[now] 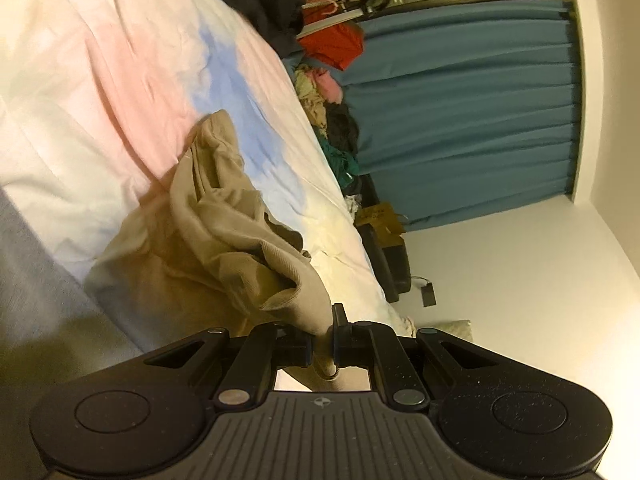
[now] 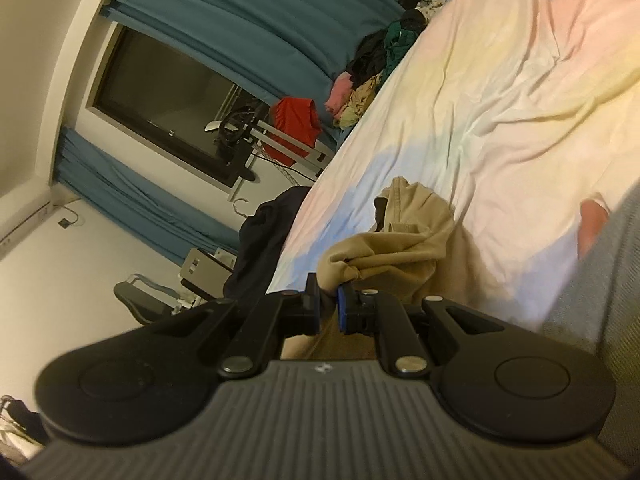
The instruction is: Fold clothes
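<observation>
beige garment point(image 1: 224, 248) pinched in left gripper point(image 1: 322, 350) and right gripper point(image 2: 329, 306)

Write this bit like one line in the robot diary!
left hand-held gripper: shut on tan garment | right hand-held gripper: same | bed: underneath

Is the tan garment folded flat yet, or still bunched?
Still bunched. The tan garment lies crumpled on the pastel sheet, pinched by both the left gripper and right gripper.

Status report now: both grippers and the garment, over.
Left gripper shut on beige garment. Right gripper shut on it too. Garment bunched on bedsheet. Nothing blocking.
</observation>
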Available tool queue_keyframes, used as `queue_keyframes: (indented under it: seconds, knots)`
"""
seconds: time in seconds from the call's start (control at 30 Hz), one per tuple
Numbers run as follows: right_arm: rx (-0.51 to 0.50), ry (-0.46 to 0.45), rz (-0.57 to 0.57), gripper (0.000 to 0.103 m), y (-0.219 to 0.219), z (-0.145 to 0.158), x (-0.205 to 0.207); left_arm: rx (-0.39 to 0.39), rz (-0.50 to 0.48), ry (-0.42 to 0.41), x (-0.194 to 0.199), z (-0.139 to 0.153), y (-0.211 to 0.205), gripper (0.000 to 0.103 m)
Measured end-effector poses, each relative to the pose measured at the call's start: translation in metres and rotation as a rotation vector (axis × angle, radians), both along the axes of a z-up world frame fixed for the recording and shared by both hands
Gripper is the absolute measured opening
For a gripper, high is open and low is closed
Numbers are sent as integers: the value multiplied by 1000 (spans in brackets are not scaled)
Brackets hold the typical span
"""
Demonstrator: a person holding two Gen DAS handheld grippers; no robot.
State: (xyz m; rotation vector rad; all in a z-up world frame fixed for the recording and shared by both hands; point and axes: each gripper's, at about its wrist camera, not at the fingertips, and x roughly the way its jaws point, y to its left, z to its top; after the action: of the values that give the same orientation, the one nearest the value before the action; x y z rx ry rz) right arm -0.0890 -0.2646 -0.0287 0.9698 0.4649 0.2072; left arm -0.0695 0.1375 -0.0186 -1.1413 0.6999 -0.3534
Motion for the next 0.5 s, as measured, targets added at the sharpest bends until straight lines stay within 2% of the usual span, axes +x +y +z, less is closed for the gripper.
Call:
queue_keyframes:
  seconds: [0.2, 0.5]
  knots:
    - [6, 34, -37, 12, 5, -6, 42, -4, 22, 56, 44, -2, -3, 10]
    - [41, 93, -92, 12, -1, -13, 105, 109, 30, 90, 123, 13, -17, 10]
